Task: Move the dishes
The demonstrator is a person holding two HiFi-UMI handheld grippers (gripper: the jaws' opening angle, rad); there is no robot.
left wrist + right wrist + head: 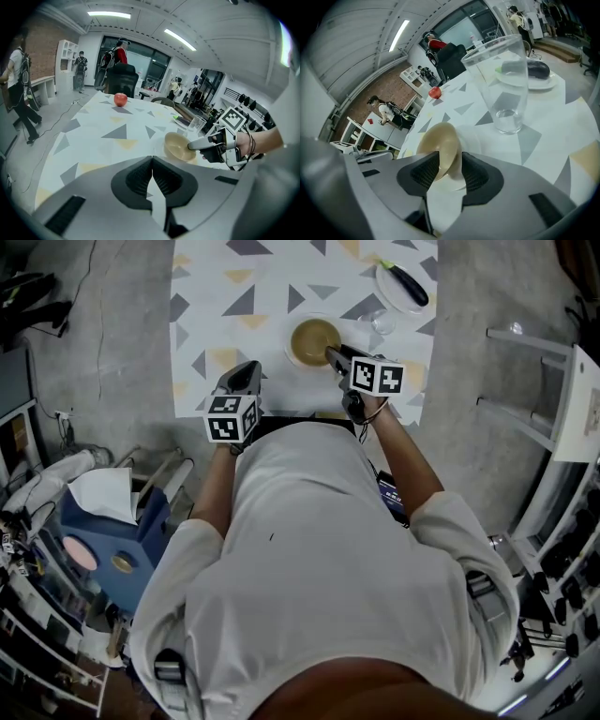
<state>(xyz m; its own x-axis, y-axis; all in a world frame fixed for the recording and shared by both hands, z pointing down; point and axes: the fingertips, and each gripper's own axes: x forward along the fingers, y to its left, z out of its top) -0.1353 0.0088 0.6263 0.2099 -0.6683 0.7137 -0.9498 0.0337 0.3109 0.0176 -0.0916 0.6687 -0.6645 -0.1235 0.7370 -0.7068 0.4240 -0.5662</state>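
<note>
The near rim of the tan bowl is straddled by the right claw, pads seemingly released, so its weight is borne by the white plate beneath; the left claw is held clenched, empty, alongside.

You wear a white short-sleeved shirt. Your left gripper and right gripper are grey with black ribbed pads and black-and-white marker cubes; your right wrist seems dark-banded.

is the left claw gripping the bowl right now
No, the left claw is shut with nothing between its jaws, and the bowl sits apart from it, farther along the table.
</note>
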